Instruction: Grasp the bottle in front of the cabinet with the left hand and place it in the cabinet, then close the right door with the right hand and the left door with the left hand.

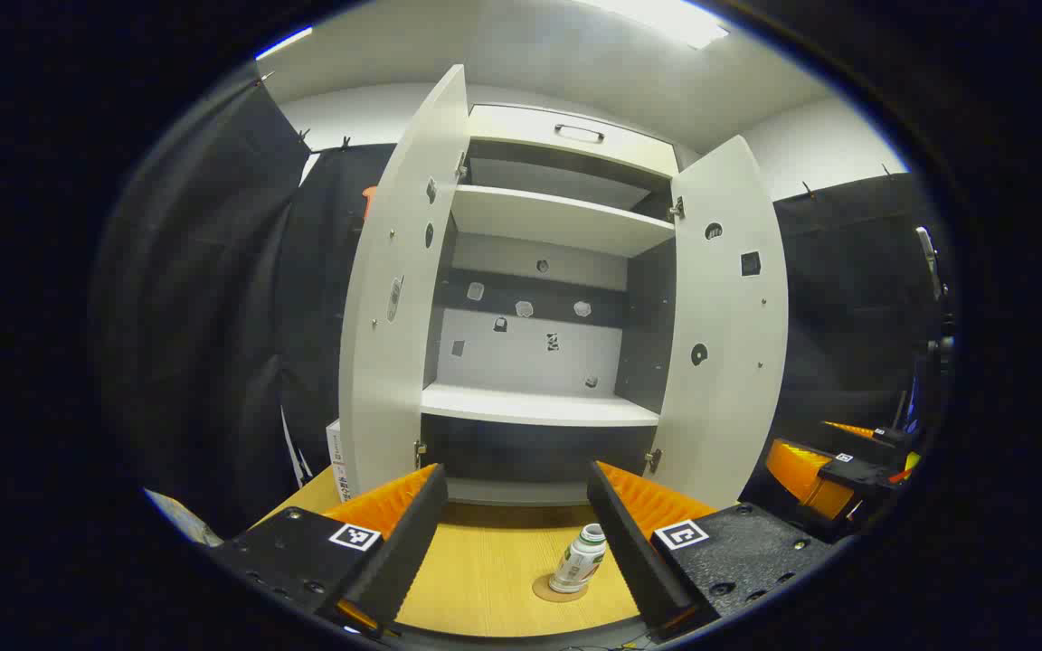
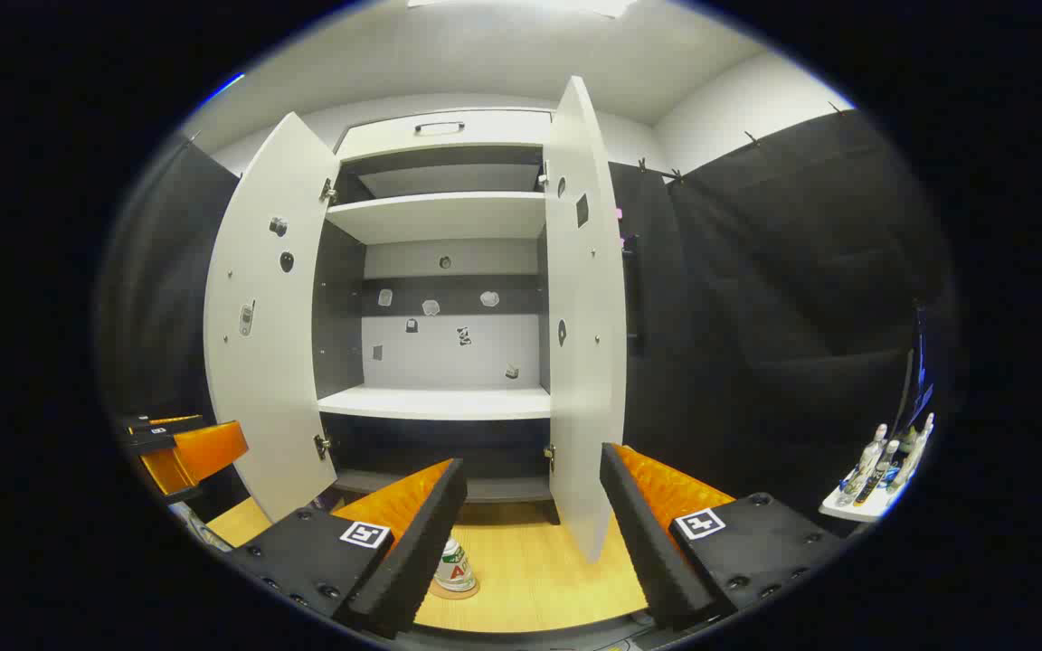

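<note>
Bottle (image 1: 581, 559) upright on a coaster on the table (image 1: 485, 579), before the cabinet (image 1: 539, 407), both doors swung wide. I hold the left gripper (image 1: 516, 533) spread above it, ready to descend; the right gripper (image 2: 535, 533) waits, likewise spread and empty.

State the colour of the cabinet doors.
White; the cabinet doors show best in the left gripper view.

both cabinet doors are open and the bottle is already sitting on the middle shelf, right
Not quite. Both cabinet doors, the left door and the right door, are open, but the bottle is not on the middle shelf. It stands on the wooden table in front of the cabinet, as the left gripper view shows.
</note>
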Motion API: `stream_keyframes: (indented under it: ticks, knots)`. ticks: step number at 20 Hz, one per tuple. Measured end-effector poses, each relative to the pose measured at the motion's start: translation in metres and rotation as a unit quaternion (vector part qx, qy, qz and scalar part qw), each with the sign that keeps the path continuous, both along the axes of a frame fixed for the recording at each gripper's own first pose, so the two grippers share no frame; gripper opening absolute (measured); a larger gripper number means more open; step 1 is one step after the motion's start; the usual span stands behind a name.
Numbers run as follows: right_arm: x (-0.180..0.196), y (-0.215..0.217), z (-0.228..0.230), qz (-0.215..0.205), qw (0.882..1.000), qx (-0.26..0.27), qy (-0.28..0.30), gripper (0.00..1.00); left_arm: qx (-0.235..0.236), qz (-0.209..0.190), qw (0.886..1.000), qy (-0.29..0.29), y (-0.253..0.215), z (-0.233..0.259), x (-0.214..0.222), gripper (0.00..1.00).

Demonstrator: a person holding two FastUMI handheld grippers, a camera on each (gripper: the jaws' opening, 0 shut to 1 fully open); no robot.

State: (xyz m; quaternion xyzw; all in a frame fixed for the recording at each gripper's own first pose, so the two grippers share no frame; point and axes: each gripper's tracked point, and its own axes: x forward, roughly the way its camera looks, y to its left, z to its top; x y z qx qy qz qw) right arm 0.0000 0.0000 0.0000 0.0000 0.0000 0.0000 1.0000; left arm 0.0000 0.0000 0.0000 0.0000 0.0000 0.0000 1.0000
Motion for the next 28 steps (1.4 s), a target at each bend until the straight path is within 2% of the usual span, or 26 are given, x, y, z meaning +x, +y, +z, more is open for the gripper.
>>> stream_keyframes:
  ticks: [4, 5, 6, 12, 22, 24, 25, 28]
  knots:
    - [-0.007, 0.014, 0.002, 0.016, 1.0, -0.02, -0.004, 0.98, -0.011, 0.005, 1.0, 0.003, 0.004, -0.002, -0.006, 0.95]
    - [-0.008, 0.017, 0.003, 0.019, 1.0, -0.022, -0.005, 0.89, -0.01, 0.006, 1.0, 0.002, 0.005, -0.003, -0.007, 0.95]
    - [-0.008, 0.021, 0.003, 0.024, 0.999, -0.023, -0.005, 0.89, -0.01, 0.008, 1.0, 0.002, 0.007, -0.003, -0.007, 0.92]
    - [-0.009, 0.031, 0.003, 0.035, 0.999, -0.015, 0.0, 0.89, -0.02, 0.018, 1.0, 0.004, 0.017, -0.005, -0.008, 0.95]
    - [-0.008, 0.026, 0.004, 0.025, 1.0, -0.003, 0.003, 0.89, -0.013, 0.014, 1.0, 0.003, 0.018, -0.004, -0.007, 0.95]
    - [-0.008, 0.024, 0.003, 0.023, 1.0, -0.003, 0.005, 0.89, -0.017, 0.015, 1.0, 0.001, 0.019, -0.007, -0.005, 0.92]
    - [-0.009, 0.024, 0.002, 0.022, 1.0, -0.003, 0.006, 0.89, -0.018, 0.013, 1.0, -0.001, 0.017, -0.01, -0.005, 0.95]
    - [-0.01, 0.019, 0.003, 0.017, 1.0, -0.002, 0.007, 0.89, -0.007, 0.005, 1.0, 0.002, 0.009, -0.025, 0.001, 0.95]
